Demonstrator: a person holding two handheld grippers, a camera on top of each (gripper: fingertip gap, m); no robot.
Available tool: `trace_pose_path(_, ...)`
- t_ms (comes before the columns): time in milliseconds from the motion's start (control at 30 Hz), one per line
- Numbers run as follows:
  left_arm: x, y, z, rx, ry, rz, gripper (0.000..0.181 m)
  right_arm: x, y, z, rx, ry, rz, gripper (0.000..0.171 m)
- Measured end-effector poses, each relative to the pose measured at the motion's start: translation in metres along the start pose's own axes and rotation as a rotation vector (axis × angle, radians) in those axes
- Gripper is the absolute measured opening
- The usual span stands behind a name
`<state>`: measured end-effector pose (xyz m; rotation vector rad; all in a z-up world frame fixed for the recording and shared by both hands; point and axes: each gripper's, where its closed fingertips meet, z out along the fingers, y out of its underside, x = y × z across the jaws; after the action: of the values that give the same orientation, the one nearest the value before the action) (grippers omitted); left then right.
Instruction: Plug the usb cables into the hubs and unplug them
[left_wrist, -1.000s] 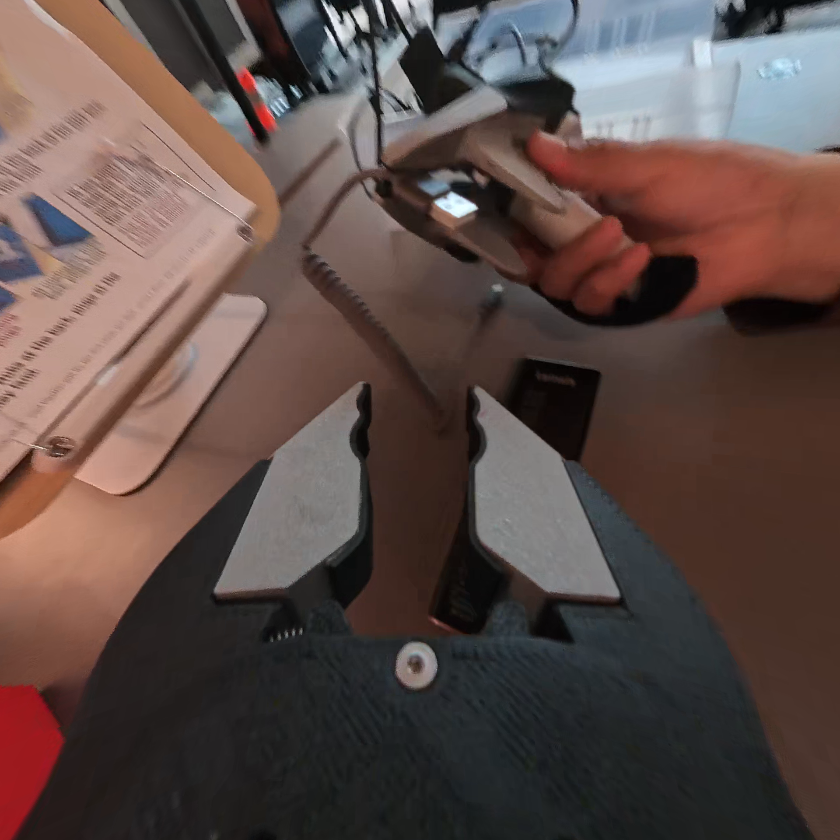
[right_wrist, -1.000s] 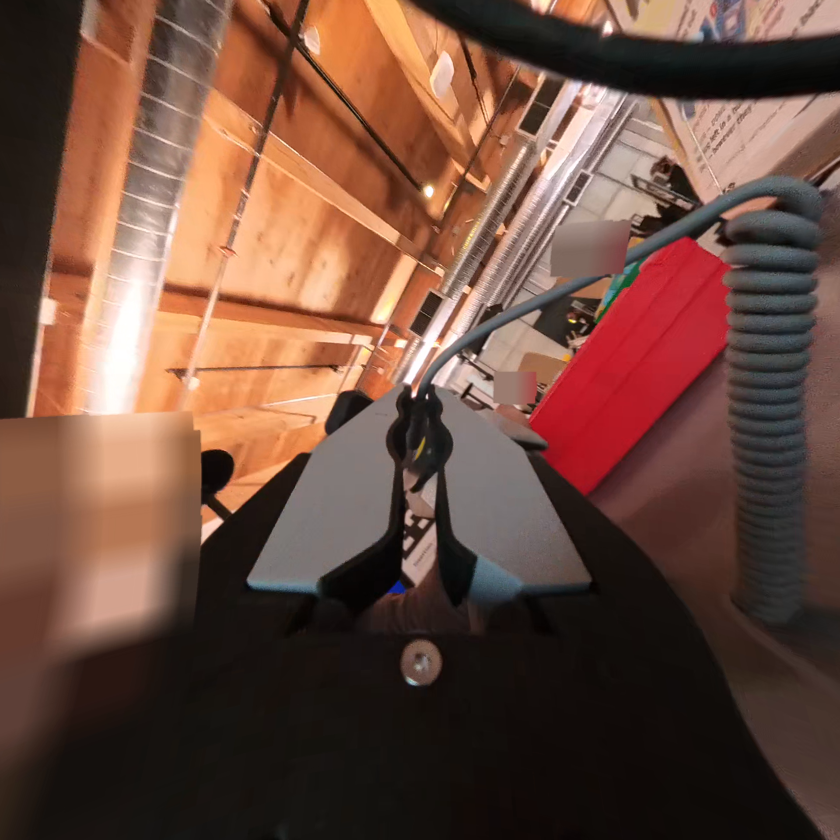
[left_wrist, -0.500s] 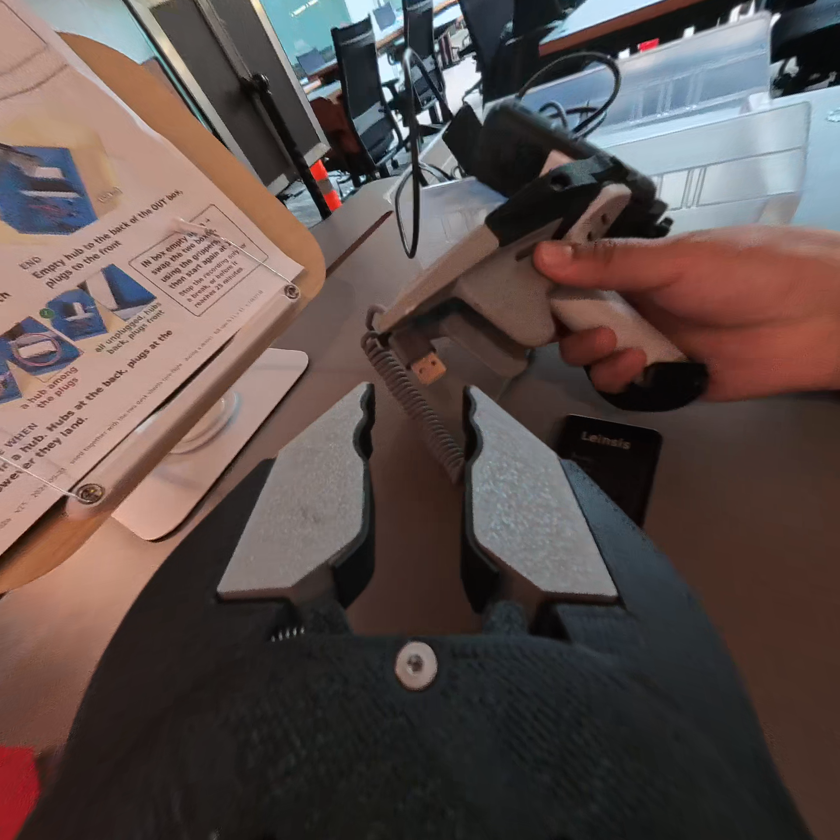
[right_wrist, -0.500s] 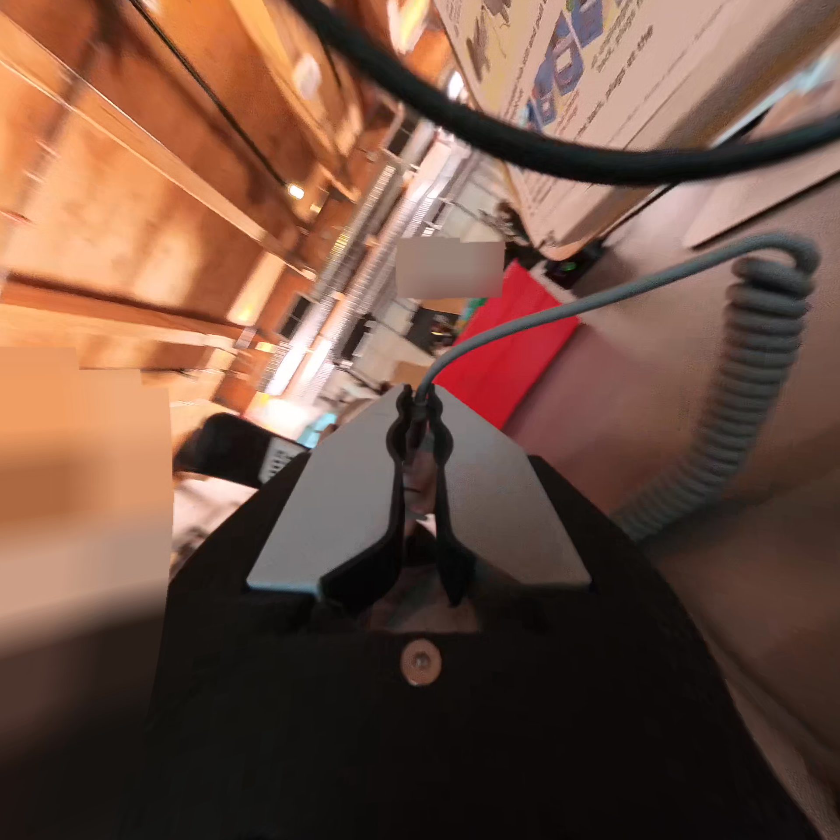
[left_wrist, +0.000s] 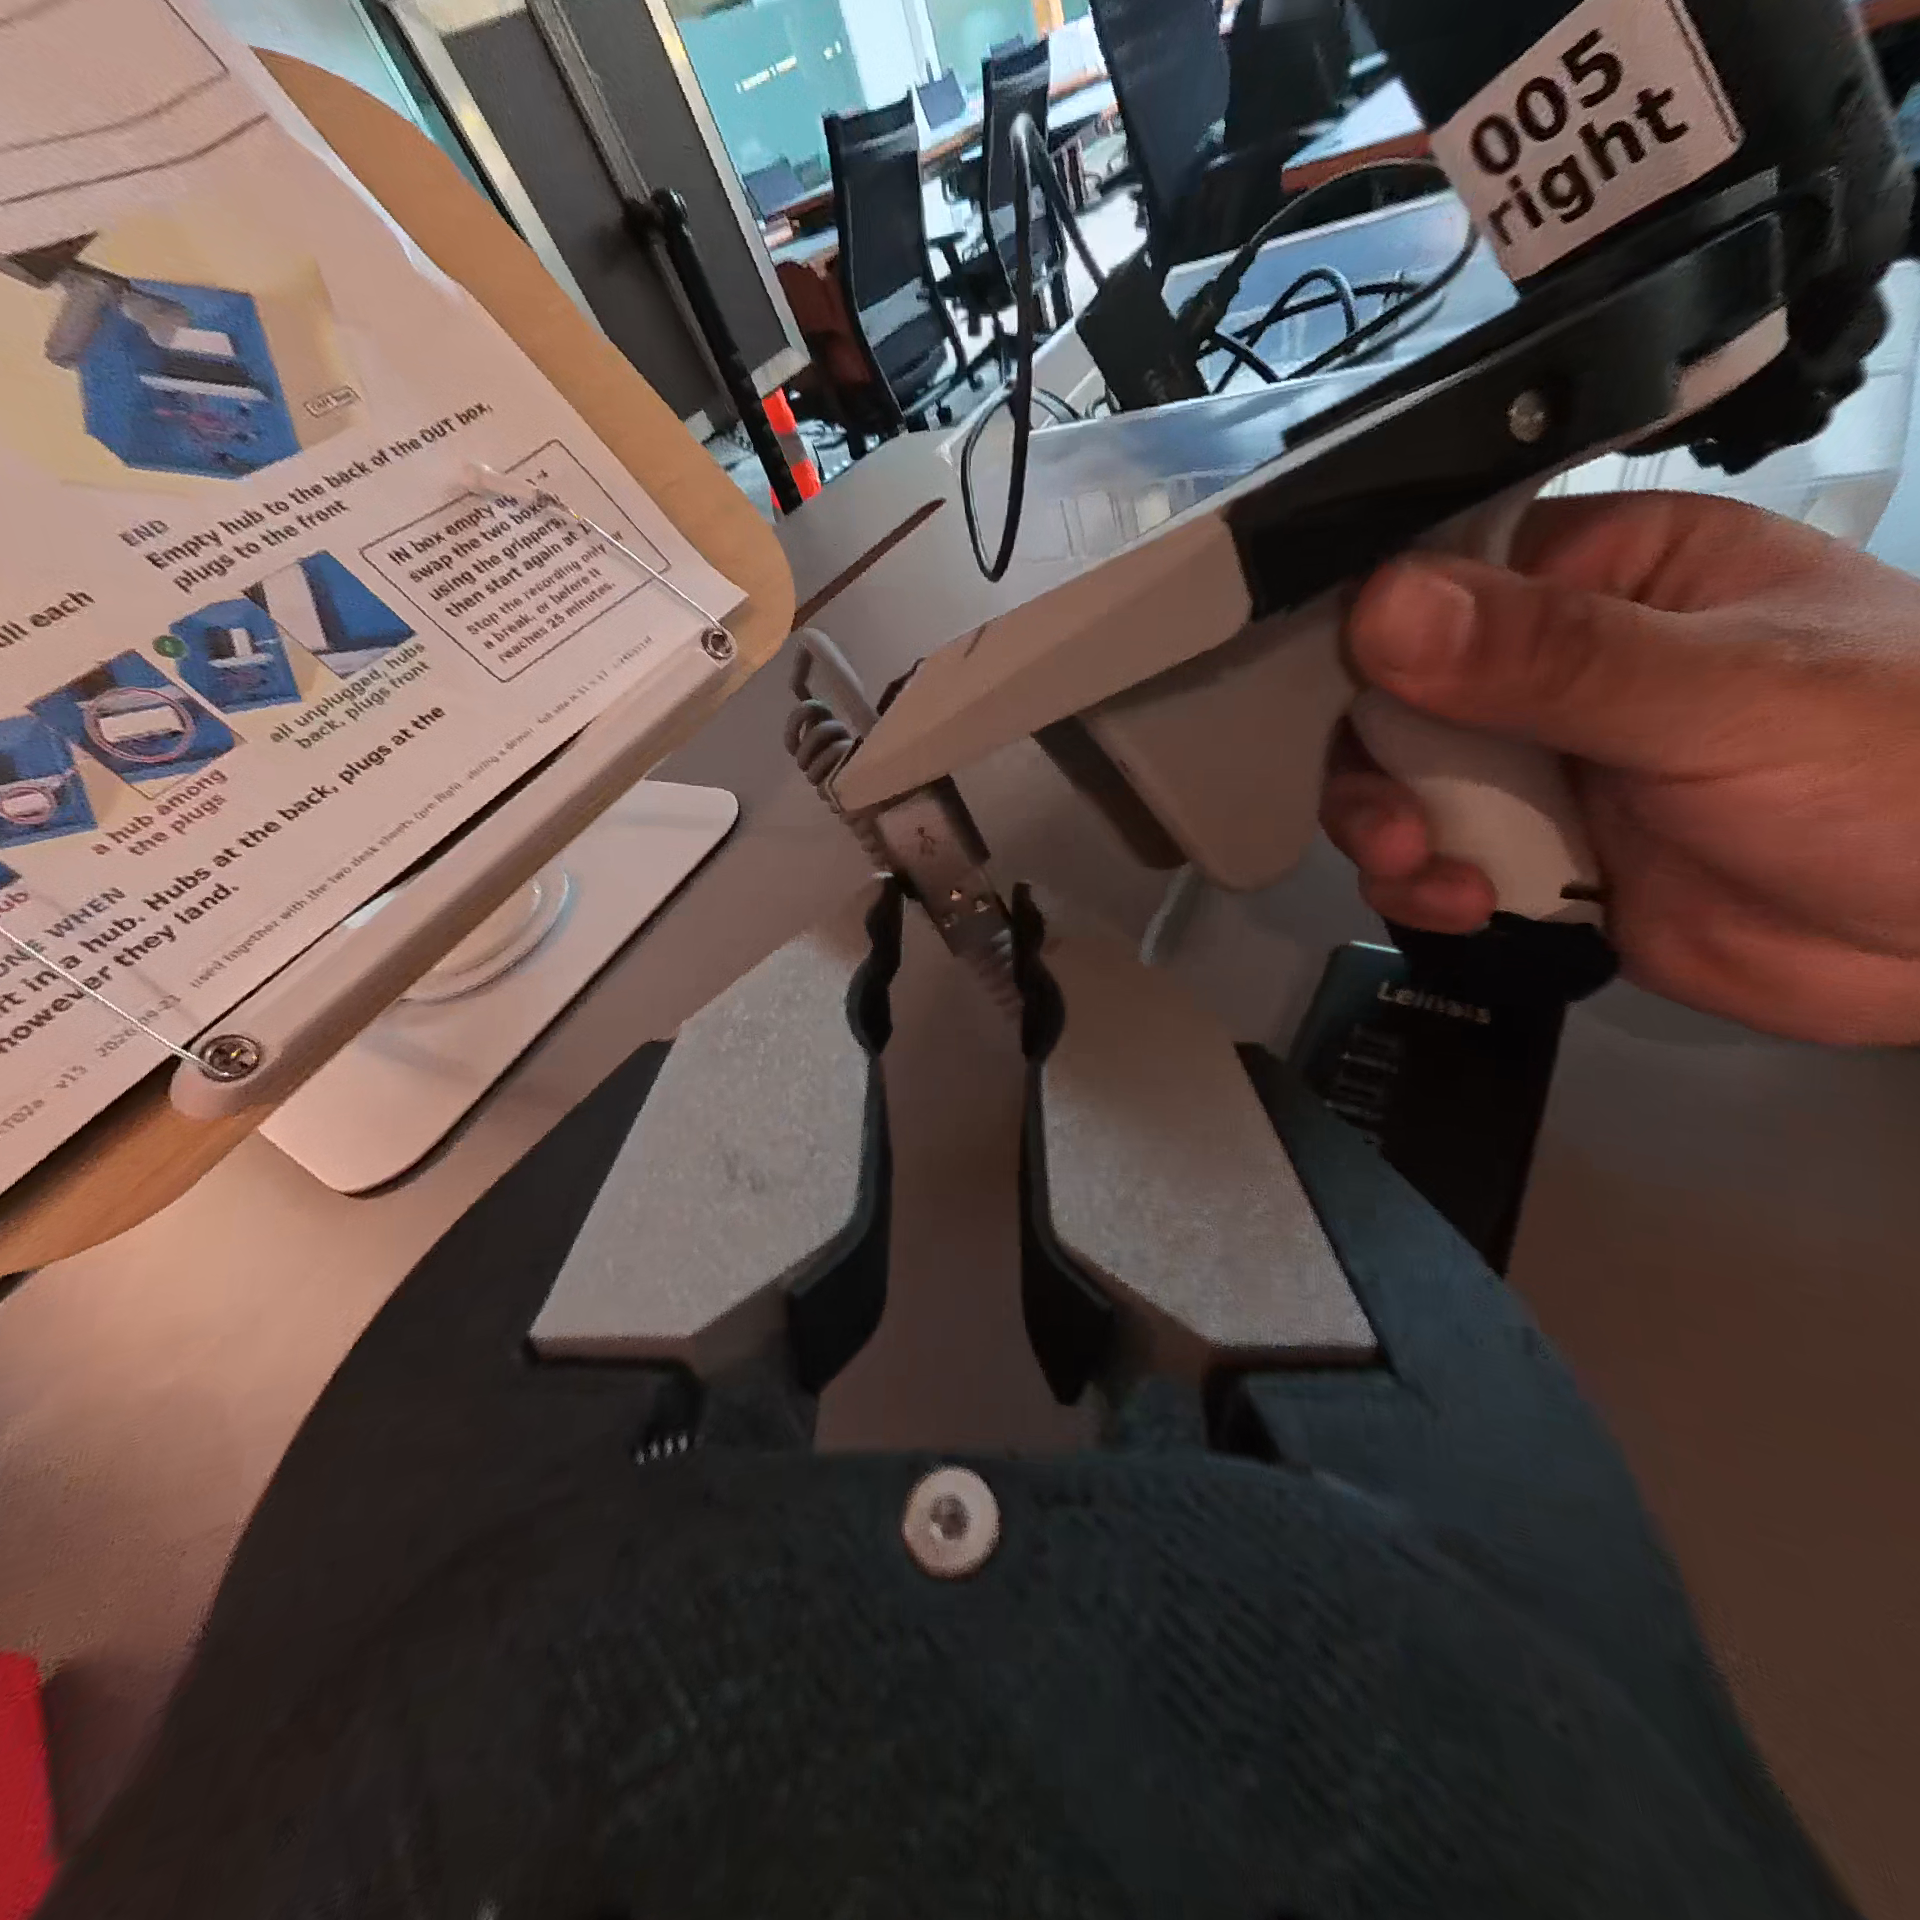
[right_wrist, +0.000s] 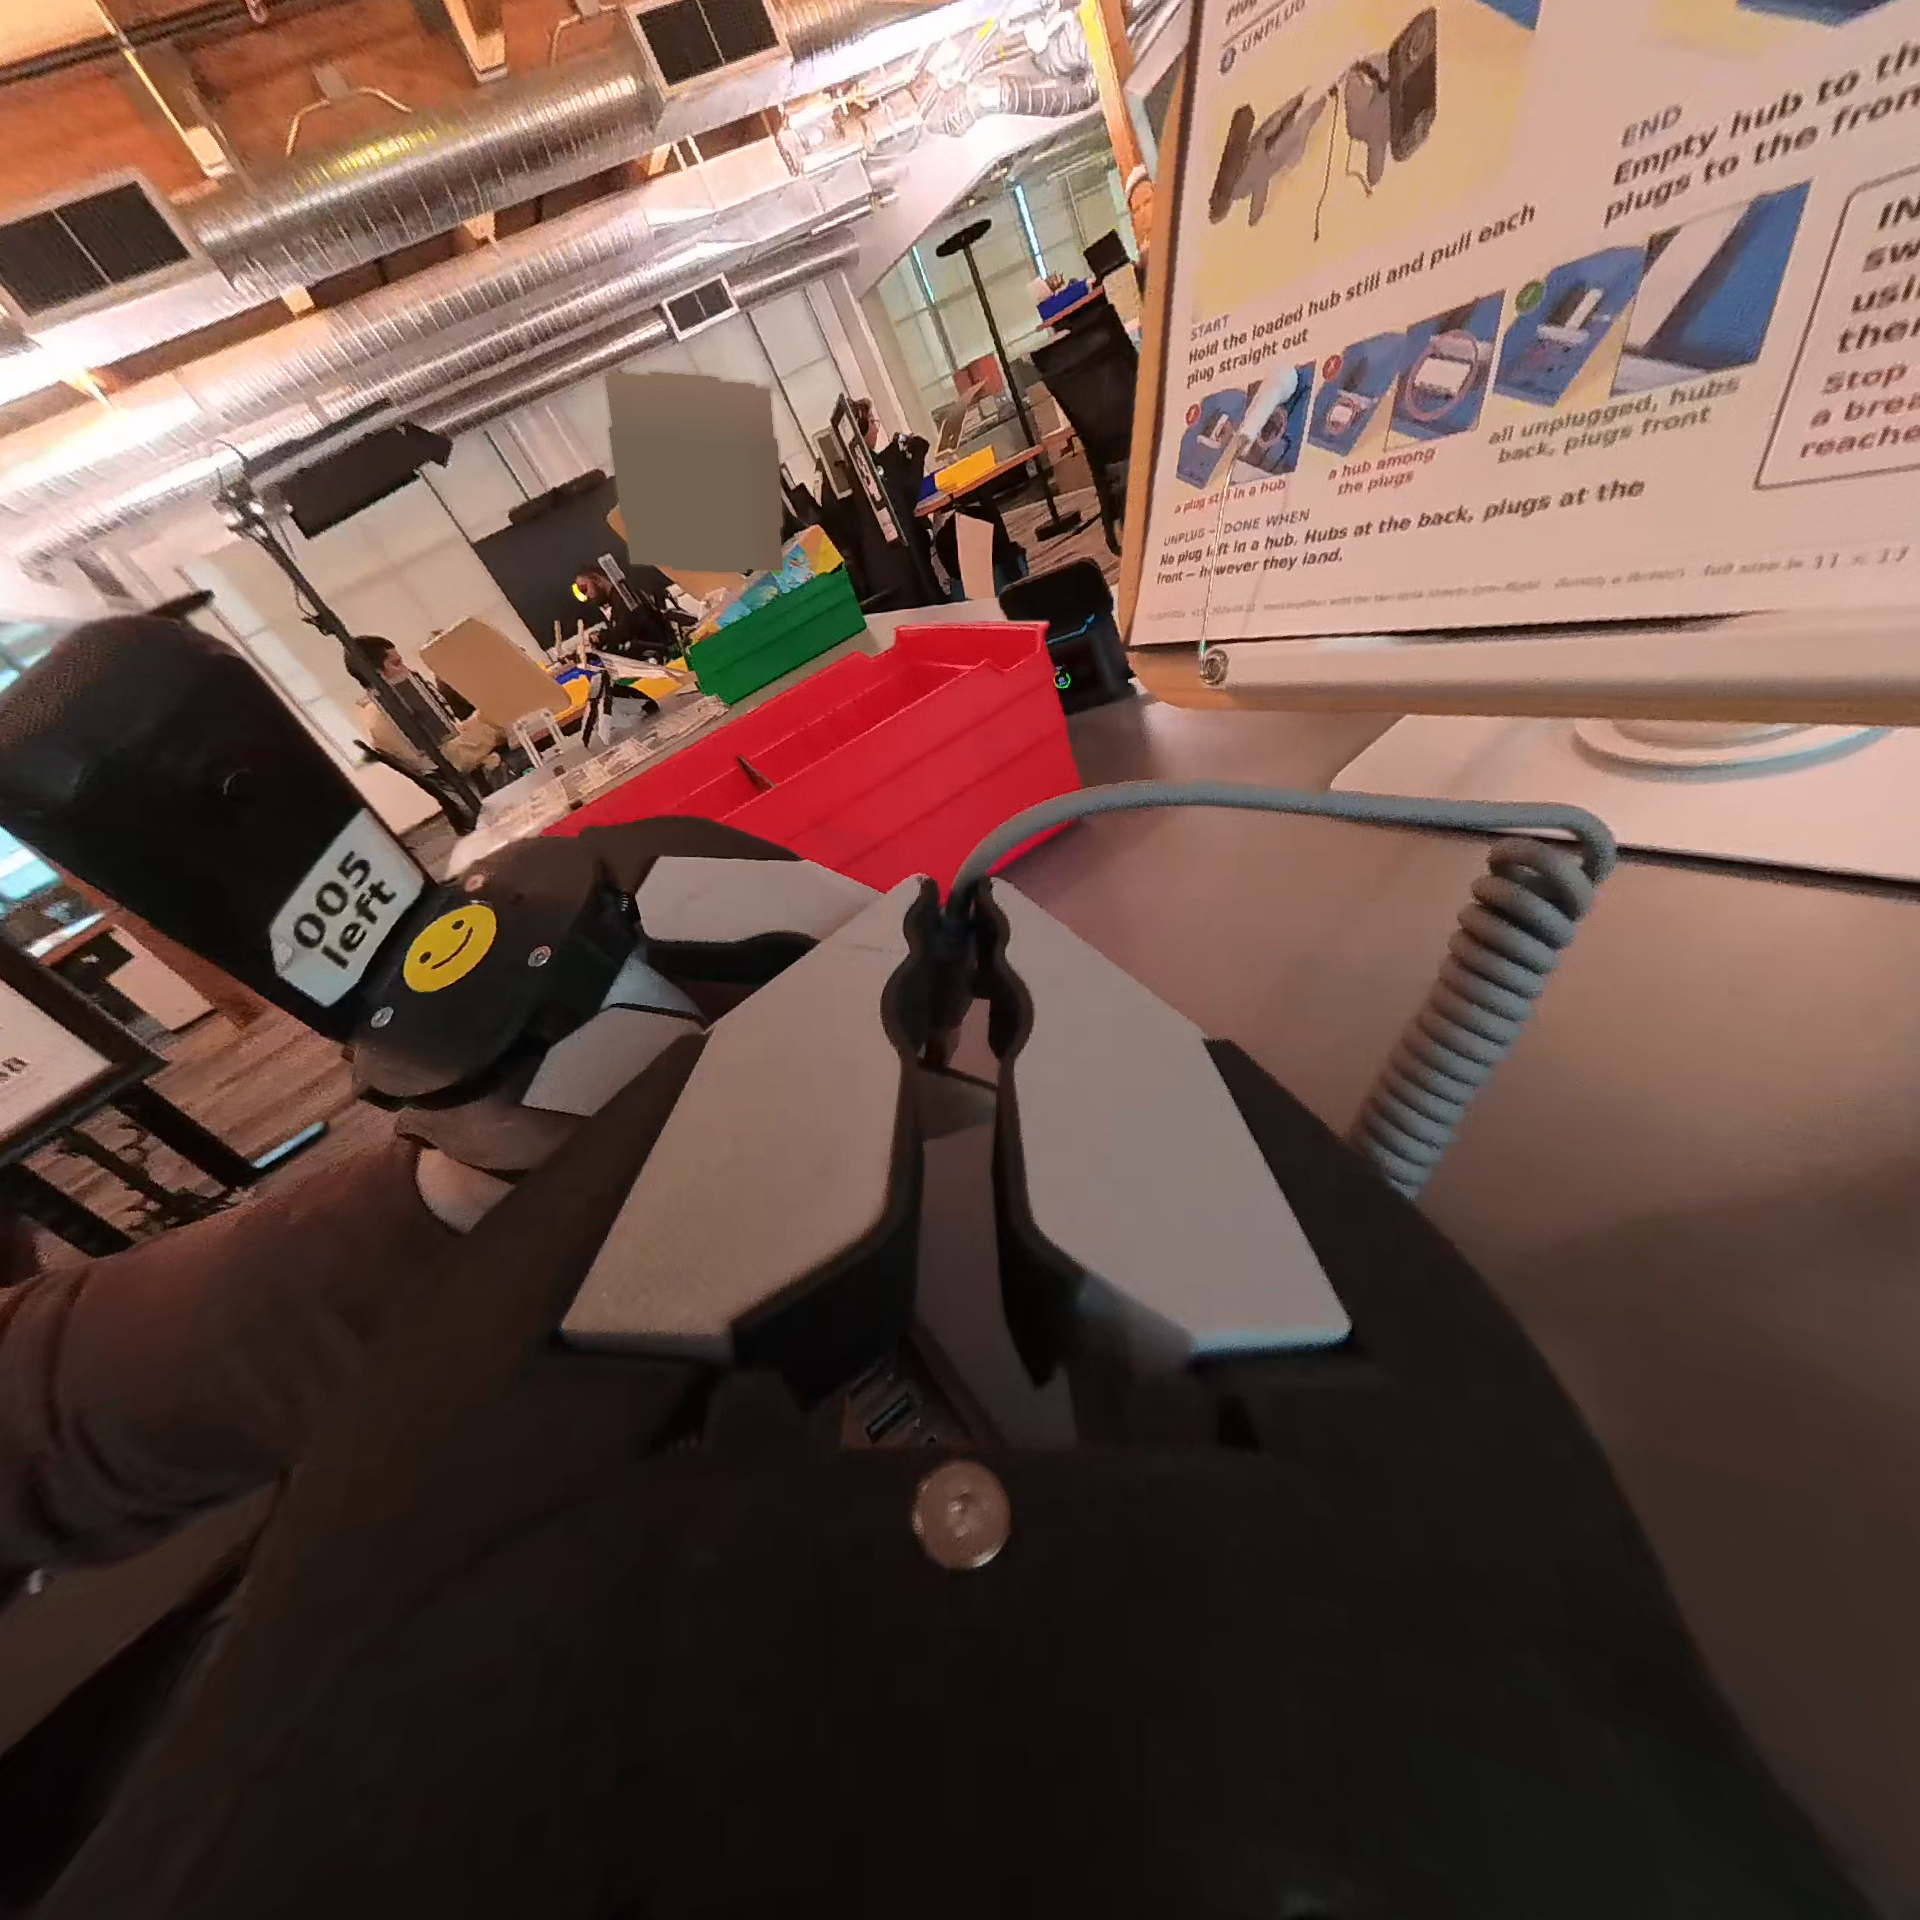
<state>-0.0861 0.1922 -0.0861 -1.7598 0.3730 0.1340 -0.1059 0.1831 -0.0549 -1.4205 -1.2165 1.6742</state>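
Observation:
My right gripper (right_wrist: 951, 925) is shut on the plug end of a grey coiled USB cable (right_wrist: 1475, 1018). In the left wrist view it (left_wrist: 883, 774) comes in from the right, held by a hand, with the plug (left_wrist: 935, 852) pointing down. The plug's metal tip sits between the fingertips of my left gripper (left_wrist: 956, 925), which is open and grips nothing. A black hub (left_wrist: 1423, 1091) lies flat on the table just right of the left gripper. My left gripper also shows in the right wrist view (right_wrist: 727, 904), left of the right one.
An instruction board on a white stand (left_wrist: 343, 582) stands close on the left, its base (left_wrist: 499, 1039) on the table. A red bin (right_wrist: 883, 748) and a green bin (right_wrist: 779, 634) sit beyond. Clear trays with black cables (left_wrist: 1299, 343) stand at the back. My left and right fingertips are right by each other.
The right gripper has swung down and closer with the plug, until its metal tip lies between the left gripper's fingertips. The left gripper has stayed open.

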Motion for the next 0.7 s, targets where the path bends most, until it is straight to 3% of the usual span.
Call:
trace_pose_path(167,0.003,-0.002,0.001,0.007,0.025,-0.078,0.033,-0.003,-0.003,-0.002,0.006,0.024,-0.061,0.004)
trace_pose_path(500,-0.003,-0.007,-0.006,0.043,0.058,-0.095,0.014,-0.012,-0.005,-0.001,0.004,0.031,-0.149,0.004)
trace_pose_path(600,0.002,-0.022,-0.017,0.130,0.166,-0.167,0.013,-0.028,-0.014,-0.005,0.034,-0.066,-0.177,0.005)
trace_pose_path(700,0.019,-0.037,-0.032,0.207,0.404,-0.294,0.012,-0.048,-0.018,-0.013,0.022,-0.217,-0.204,0.007)
